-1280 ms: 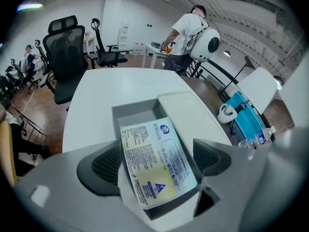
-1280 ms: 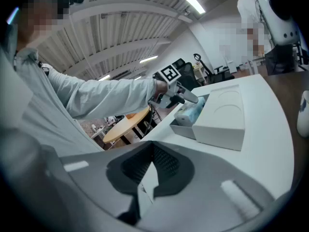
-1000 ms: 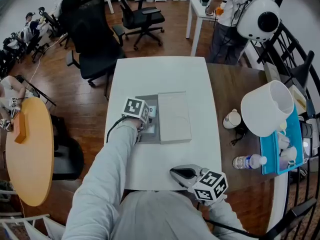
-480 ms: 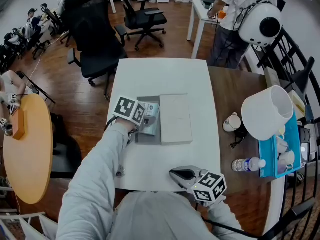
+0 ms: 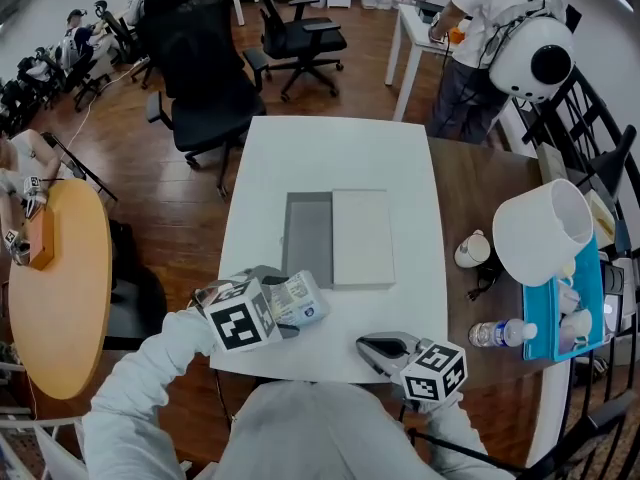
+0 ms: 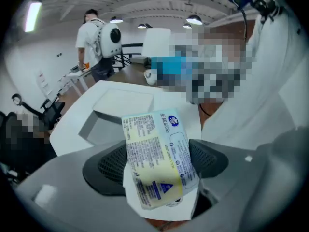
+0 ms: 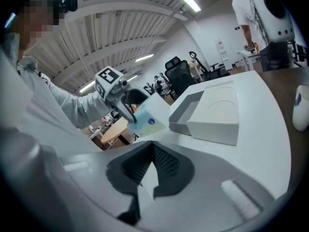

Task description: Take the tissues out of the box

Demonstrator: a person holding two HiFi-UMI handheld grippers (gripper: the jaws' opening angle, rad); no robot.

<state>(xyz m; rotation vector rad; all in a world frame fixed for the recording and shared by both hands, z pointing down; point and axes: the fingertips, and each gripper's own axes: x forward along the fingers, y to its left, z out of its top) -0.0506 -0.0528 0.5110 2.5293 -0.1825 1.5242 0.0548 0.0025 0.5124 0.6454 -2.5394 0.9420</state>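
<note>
The box lies open mid-table: a grey base [image 5: 307,236] with nothing in it that I can see, and its white lid [image 5: 362,236] beside it on the right. A yellow and blue tissue pack [image 5: 305,303] hangs over the table's near left part, clamped across its width by my left gripper [image 5: 282,310]. In the left gripper view the pack [image 6: 157,158] stands up between both dark pads. My right gripper [image 5: 382,348] rests at the near table edge, jaws together with nothing in them [image 7: 152,151]. The right gripper view shows the pack [image 7: 147,120] off to the left of the box [image 7: 203,110].
A wooden table on the right carries a white cup [image 5: 470,250], a water bottle [image 5: 500,333], a large white shade [image 5: 545,230] and a blue tray [image 5: 585,298]. Black office chairs [image 5: 205,78] stand beyond the table. A person [image 5: 490,28] stands at the far right.
My left gripper has lifted the tissue pack out of the grey base and drawn it back toward the near left edge. The right gripper has stayed put.
</note>
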